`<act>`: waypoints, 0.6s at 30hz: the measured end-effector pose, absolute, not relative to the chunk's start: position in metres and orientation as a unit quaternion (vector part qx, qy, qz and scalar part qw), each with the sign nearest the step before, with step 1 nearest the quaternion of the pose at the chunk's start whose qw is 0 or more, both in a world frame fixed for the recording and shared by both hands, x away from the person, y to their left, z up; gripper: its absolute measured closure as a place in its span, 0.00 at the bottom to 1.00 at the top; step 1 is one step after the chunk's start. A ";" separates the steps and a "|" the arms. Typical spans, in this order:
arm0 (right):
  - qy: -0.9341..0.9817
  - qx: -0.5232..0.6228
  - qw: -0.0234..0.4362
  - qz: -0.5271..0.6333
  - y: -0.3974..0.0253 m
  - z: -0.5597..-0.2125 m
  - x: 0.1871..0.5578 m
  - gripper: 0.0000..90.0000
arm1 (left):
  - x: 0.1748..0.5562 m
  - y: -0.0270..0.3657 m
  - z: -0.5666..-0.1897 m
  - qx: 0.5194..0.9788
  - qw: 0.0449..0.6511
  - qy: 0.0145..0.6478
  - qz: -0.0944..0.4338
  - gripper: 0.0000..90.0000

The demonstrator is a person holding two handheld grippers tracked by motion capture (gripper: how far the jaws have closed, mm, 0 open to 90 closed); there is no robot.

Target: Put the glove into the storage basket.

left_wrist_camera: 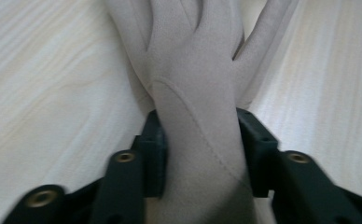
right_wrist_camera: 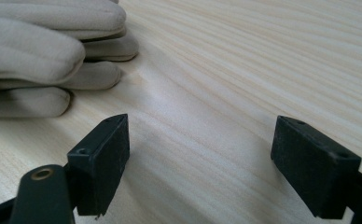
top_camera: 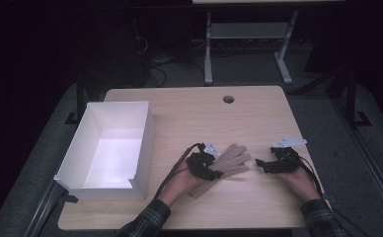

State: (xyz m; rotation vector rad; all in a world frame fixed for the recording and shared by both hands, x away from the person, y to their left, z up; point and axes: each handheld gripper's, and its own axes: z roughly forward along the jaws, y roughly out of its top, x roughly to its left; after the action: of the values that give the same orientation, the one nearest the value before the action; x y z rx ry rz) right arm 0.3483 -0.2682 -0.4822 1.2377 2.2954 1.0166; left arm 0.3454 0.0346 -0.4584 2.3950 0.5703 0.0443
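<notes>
Low at the frame's centre, the left gripper (top_camera: pixel 205 165) clamps the beige fabric glove (top_camera: pixel 230 159) at its cuff — likely to lift it toward the white open box (top_camera: pixel 139 143) — while the right gripper (top_camera: pixel 271 165) waits wide apart, holding nothing.

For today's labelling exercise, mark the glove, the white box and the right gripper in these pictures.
glove (left_wrist_camera: pixel 193 70): left gripper view, on the palm above the cuff.
white box (top_camera: pixel 145 143): high view, on its right wall.
right gripper (right_wrist_camera: pixel 200 163): right gripper view, midway between its open fingers.
</notes>
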 end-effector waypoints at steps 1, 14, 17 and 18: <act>0.808 0.436 0.170 0.358 -0.268 -0.482 0.348 0.21 | 0.345 0.034 -0.458 0.917 0.334 0.220 0.014 0.70; 0.808 0.436 0.169 0.358 -0.268 -0.482 0.348 0.20 | 0.349 0.041 -0.442 0.909 0.331 0.251 -0.013 0.77; 0.808 0.436 0.169 0.358 -0.268 -0.482 0.348 0.20 | 0.349 0.046 -0.430 0.906 0.336 0.256 -0.009 0.77; 0.808 0.436 0.169 0.358 -0.268 -0.482 0.348 0.20 | 0.348 0.048 -0.426 0.905 0.338 0.259 -0.008 0.77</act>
State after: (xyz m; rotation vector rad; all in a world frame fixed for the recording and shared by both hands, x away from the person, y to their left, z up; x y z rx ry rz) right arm 0.3480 -0.2677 -0.4822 1.2403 2.2974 1.0180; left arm 0.3483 0.0475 -0.4259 2.3578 0.6761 -0.0218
